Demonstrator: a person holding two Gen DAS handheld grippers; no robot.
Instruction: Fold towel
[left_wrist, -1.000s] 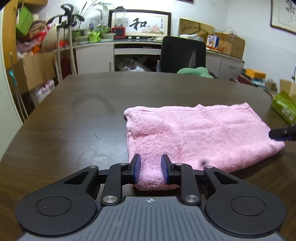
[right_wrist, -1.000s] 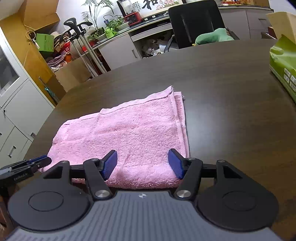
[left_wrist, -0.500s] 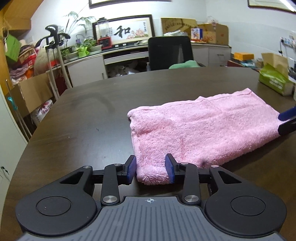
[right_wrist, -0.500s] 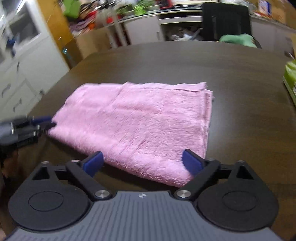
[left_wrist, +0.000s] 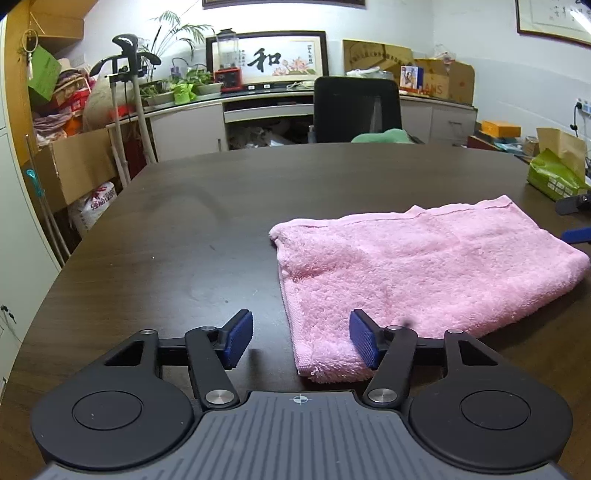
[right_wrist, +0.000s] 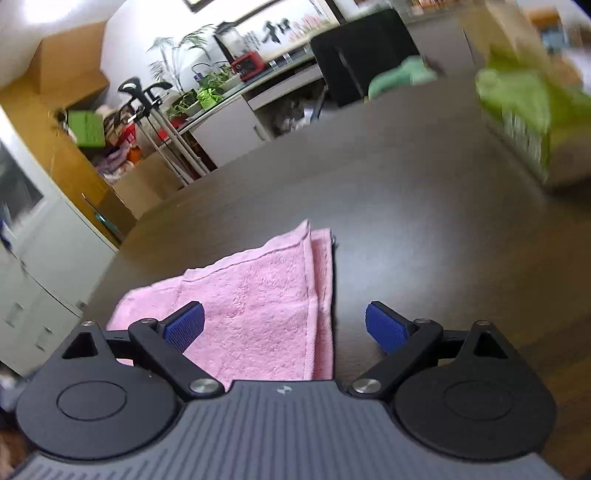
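Observation:
A pink towel (left_wrist: 424, 269) lies folded flat on the dark wooden table (left_wrist: 221, 229). My left gripper (left_wrist: 301, 341) is open; the towel's near left corner lies between its blue pads, untouched by the left pad. My right gripper (right_wrist: 284, 326) is open and raised over the towel's right end (right_wrist: 266, 314), whose two layered edges show. The right gripper's blue fingertip (left_wrist: 576, 234) shows at the right edge of the left wrist view, beside the towel.
A green tissue box (left_wrist: 554, 177) sits at the table's right side, also in the right wrist view (right_wrist: 524, 107). A black office chair (left_wrist: 356, 110) stands behind the table. Cabinets, plants and cardboard boxes line the walls.
My left gripper has opened and let go of the towel corner. My right gripper has lifted and swung right, now over the towel's right end.

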